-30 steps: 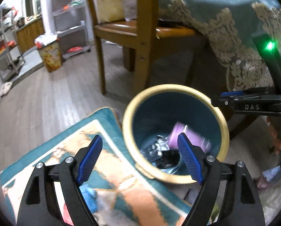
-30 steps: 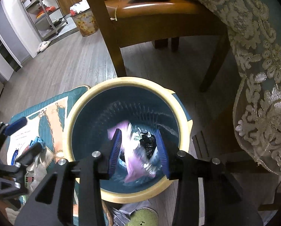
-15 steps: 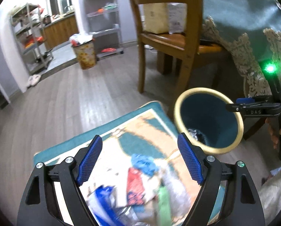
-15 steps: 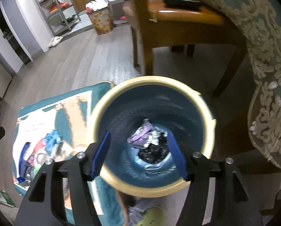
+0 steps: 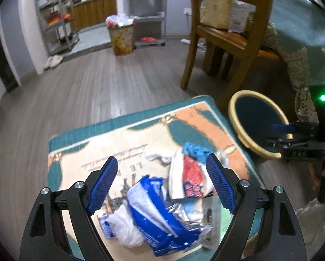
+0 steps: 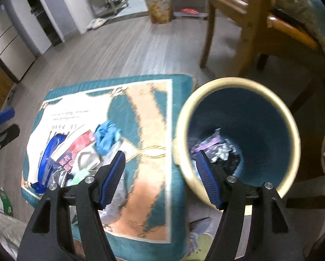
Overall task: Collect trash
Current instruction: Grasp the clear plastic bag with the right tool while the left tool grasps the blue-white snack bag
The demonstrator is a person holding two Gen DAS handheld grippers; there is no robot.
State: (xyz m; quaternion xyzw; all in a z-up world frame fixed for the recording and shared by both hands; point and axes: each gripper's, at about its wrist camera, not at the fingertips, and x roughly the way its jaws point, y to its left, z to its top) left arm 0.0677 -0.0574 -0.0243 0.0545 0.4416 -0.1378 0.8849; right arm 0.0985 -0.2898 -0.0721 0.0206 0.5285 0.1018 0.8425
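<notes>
Left wrist view: left gripper (image 5: 161, 182), fingers wide and empty, hung over crumpled blue-and-white foil wrapper (image 5: 155, 213) on patterned mat (image 5: 118, 134); right gripper (image 6: 160, 177) likewise gaped empty beside cream-rimmed teal bin (image 6: 238, 82); slippery foil might slip a shallow pinch.

the mat (image 6: 153, 130) bears upside-down dark letters reading about "le pard"; a smaller script line beside them is too blurred to read.

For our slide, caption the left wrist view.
Open left gripper hovering over wrappers piled on a rug, bin alongside.
</notes>
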